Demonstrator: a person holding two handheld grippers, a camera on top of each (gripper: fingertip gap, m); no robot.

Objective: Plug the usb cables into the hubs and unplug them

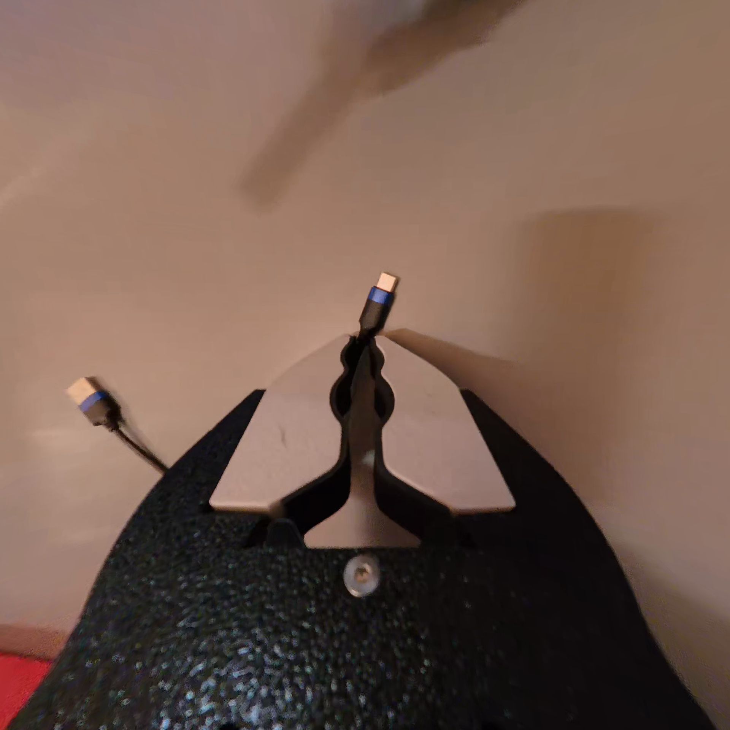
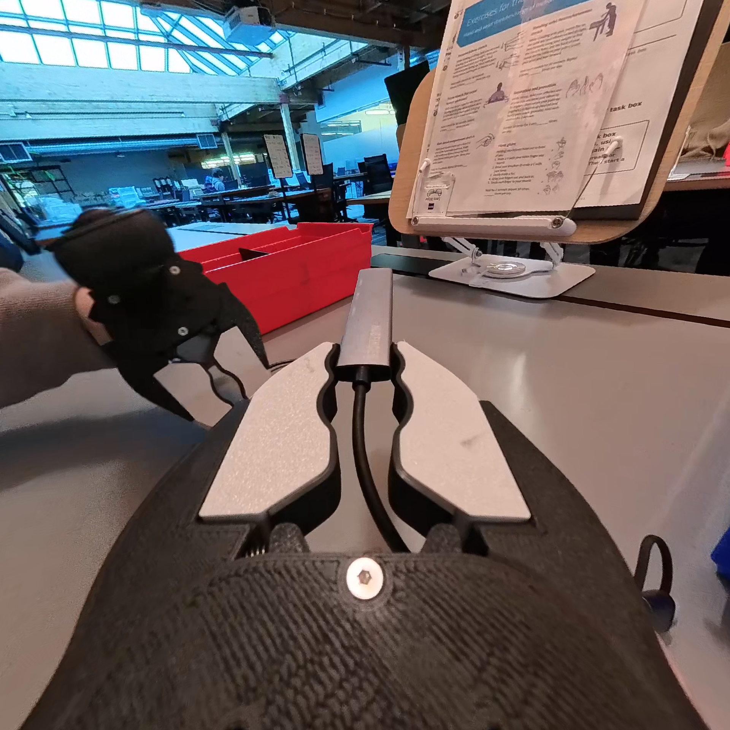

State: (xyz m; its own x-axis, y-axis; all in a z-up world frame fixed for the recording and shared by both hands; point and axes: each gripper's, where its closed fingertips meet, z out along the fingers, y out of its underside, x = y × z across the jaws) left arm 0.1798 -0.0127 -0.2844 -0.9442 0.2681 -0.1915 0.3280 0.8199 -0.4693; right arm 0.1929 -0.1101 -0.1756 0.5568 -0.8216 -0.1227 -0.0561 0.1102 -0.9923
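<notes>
In the left wrist view my left gripper (image 1: 365, 335) is shut on a black USB cable just behind its small blue-ringed plug (image 1: 380, 300), which sticks out past the fingertips above the table. The cable's other end, a larger blue-ringed plug (image 1: 89, 399), hangs at the left. In the right wrist view my right gripper (image 2: 363, 347) is shut on the near end of a slim grey USB hub (image 2: 369, 316), whose black lead (image 2: 363, 446) runs back between the fingers. The hub points away over the table. The left gripper (image 2: 221, 379) shows at the left, held by a sleeved hand.
A red divided bin (image 2: 284, 272) stands on the grey table (image 2: 553, 375) behind the left gripper. A document stand with printed sheets (image 2: 525, 130) and a white base (image 2: 513, 276) stands at the back right. A dark ring-shaped item (image 2: 653, 569) lies at the right edge. About 15 cm separates my left fingertips from my right.
</notes>
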